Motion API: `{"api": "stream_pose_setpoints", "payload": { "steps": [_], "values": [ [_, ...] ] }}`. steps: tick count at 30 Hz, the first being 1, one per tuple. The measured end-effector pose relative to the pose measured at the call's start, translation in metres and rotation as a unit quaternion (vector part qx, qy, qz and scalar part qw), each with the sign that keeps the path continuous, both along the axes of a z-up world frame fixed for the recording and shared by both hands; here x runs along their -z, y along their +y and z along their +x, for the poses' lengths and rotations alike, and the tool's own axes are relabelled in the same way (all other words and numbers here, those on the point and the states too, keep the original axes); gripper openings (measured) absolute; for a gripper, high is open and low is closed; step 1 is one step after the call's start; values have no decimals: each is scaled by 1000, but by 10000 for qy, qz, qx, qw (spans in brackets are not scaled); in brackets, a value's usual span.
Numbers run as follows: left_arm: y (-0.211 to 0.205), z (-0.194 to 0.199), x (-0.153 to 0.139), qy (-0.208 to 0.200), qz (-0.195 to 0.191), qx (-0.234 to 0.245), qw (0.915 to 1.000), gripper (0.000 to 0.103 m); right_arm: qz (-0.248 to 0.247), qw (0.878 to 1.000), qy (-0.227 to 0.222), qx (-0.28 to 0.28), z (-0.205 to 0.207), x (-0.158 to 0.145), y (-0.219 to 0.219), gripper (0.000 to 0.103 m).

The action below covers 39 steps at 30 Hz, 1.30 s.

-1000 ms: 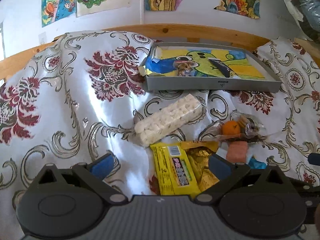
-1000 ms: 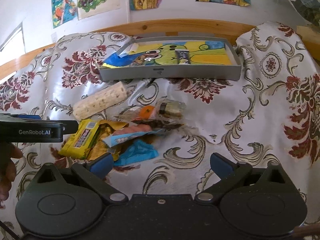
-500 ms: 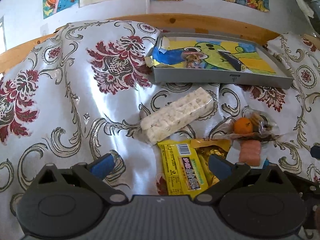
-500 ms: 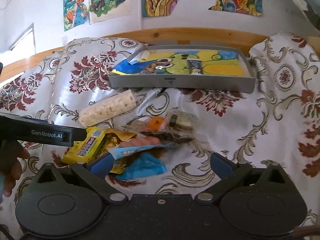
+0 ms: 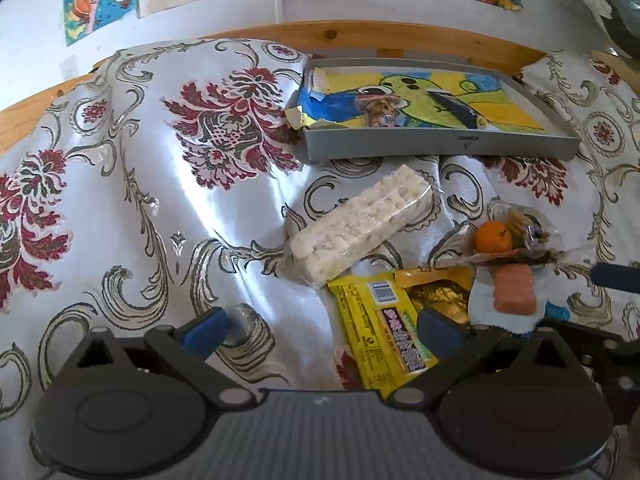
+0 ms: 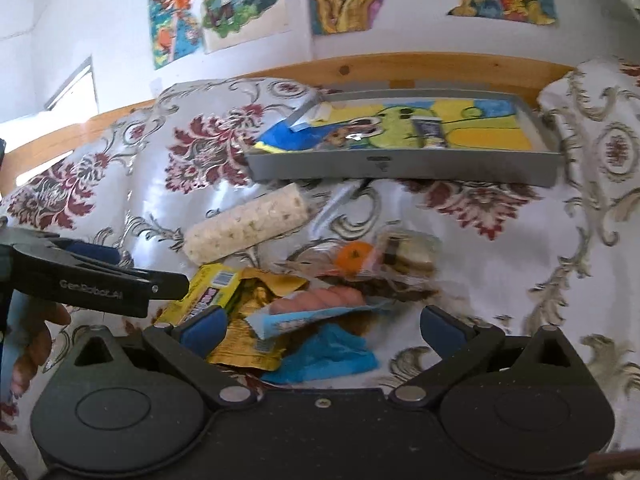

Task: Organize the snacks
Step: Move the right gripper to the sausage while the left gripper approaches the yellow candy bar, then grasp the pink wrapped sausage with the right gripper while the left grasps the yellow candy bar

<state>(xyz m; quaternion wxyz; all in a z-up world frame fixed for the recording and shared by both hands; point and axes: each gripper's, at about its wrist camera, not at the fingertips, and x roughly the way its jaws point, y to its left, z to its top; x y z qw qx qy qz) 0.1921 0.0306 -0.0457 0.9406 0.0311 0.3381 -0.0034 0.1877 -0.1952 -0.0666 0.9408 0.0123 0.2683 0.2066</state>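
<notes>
Holding a small dark packet (image 5: 456,109) on a drawing: grey tray (image 5: 436,147). Half hidden under sausage pack (image 6: 316,312): blue wrapper (image 6: 332,358). Both claws, left gripper (image 5: 320,326) and right gripper (image 6: 320,326), spread, empty.

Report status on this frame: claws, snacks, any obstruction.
Left claw open, empty. Right claw open, empty, over snack pile. Gray tray holds two items. Path unobstructed.

A white wall (image 6: 80,20) hung with colourful cartoon drawings (image 6: 218,4) is seen across the top, above a pale wooden rail (image 5: 360,34).
</notes>
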Motion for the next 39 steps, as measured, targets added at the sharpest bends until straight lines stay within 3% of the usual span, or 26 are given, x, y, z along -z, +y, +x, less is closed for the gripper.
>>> {"api": "stream_pose_setpoints", "payload": {
  "steps": [8, 27, 30, 35, 39],
  "values": [
    [9, 9, 0, 168, -417, 246, 9987, 102, 63, 9998, 77, -169, 19, 6, 2, 102],
    [-16, 27, 2, 361, -878, 726, 9928, 102, 126, 9995, 304, -33, 32, 20, -6, 102],
    [-18, 33, 8, 523, -802, 690, 9930, 102, 143, 9994, 322, -21, 33, 20, -6, 102],
    [-6, 36, 18, 790, -1058, 481, 9901, 100, 151, 9993, 329, -53, 34, 20, -5, 102],
    [-10, 42, 21, 1024, -813, 565, 9898, 95, 282, 9986, 389, -228, 35, 16, -7, 102]
  ]
}}
